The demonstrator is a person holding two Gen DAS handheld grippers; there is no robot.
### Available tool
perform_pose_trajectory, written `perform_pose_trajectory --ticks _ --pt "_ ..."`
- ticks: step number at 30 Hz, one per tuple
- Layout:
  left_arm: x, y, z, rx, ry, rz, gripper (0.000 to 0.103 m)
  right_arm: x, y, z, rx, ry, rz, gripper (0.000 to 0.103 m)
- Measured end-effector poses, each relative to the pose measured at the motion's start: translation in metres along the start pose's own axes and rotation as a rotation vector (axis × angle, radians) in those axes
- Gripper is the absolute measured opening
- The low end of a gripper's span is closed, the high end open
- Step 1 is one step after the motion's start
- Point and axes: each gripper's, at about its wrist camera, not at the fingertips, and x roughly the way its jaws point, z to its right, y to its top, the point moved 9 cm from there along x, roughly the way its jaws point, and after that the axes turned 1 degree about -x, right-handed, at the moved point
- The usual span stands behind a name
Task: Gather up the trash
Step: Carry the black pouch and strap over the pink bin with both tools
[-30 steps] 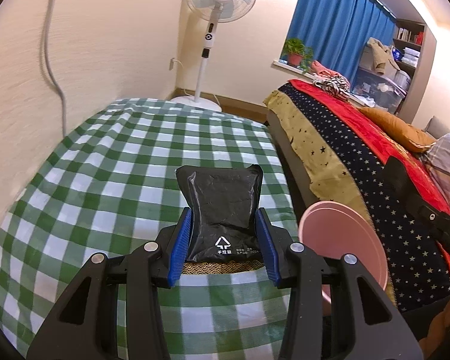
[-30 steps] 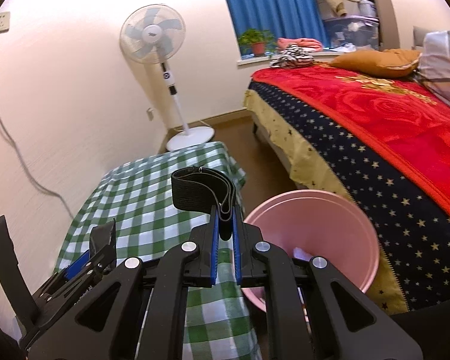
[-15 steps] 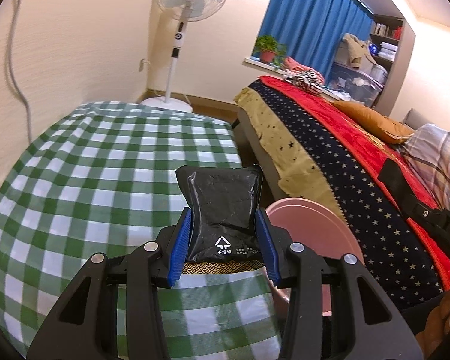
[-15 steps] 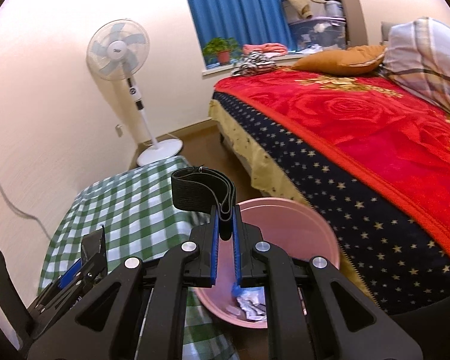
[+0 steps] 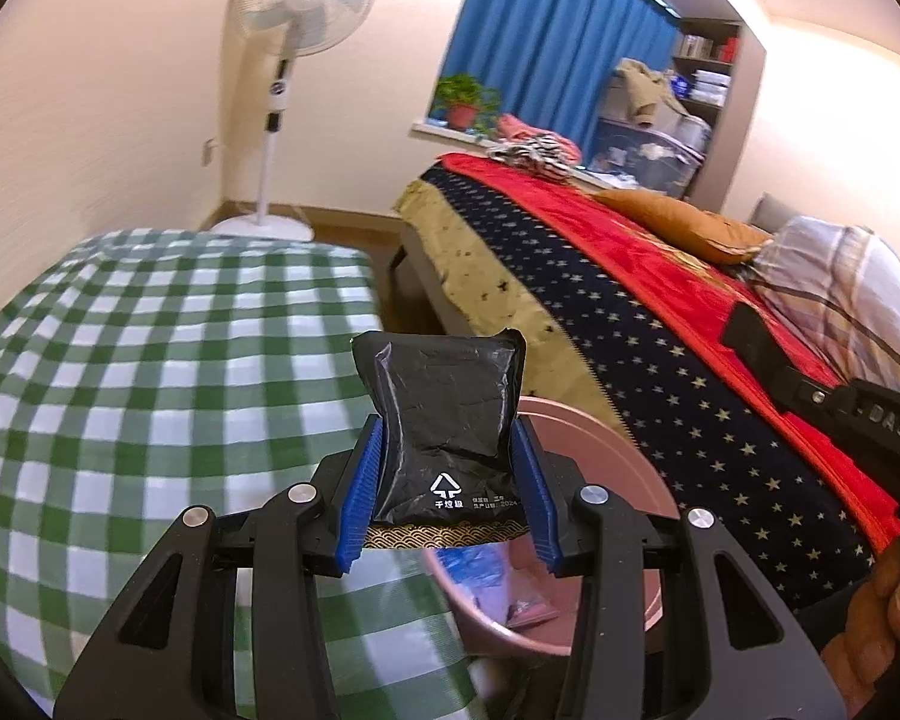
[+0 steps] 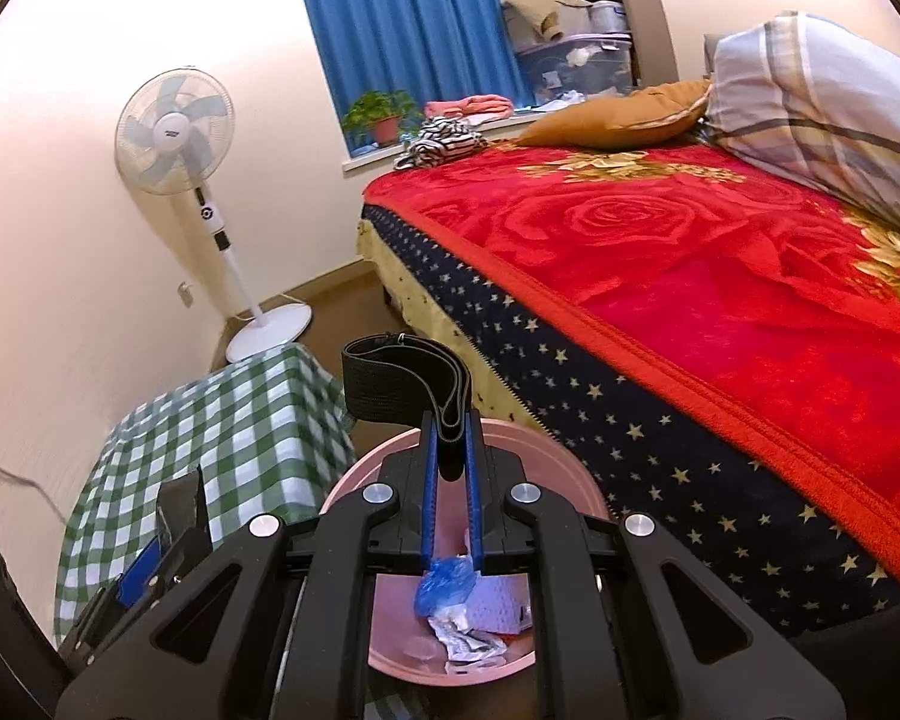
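With both pieces of rubbish carried off the green-and-white checked cloth-covered worktop (image 5: pixel 150 372), which lies ahead and to the left of the left hand-held gripper (image 5: pixel 448 483), the job appears to be at its drop-off step: the round pink plastic bin (image 6: pixel 546 450) sits directly below and just ahead of the right hand-held gripper (image 6: pixel 450 483), and below and to the right of the left one, between the worktop and the bed with the red rose blanket (image 6: pixel 720 276) off to the right. Crumpled paper and a blue scrap already lie in the bin's bottom, so the collecting seems well along. The next move, by the look of it, calls for each load to be brought squarely over the bin's mouth and the jaws let go, the left needing a further shift rightward so its packet does not catch the rim or fall on the cloth. The left hand-held gripper, jaws parted about halfway, is clamped on a crinkled black foil snack packet with white printing (image 5: pixel 444 420), squeezed at its lower sides and standing up between the blue pads. The right hand-held gripper, jaws nearly together, pinches a looped black elastic fabric band (image 6: pixel 399 381) that rises above its fingertips.
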Motion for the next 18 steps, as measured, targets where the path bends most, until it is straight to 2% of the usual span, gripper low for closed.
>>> perform_pose_trajectory --ticks 7,18 --pt "0.021 -0.009 0.024 0.055 -0.039 -0.013 0.042 0.015 -0.001 0.004 0.010 -0.020 -0.008 0.009" --pt "0.049 -0.023 0.035 0.074 -0.063 -0.060 0.043 0.040 -0.011 0.012 0.025 -0.051 -0.033 0.009"
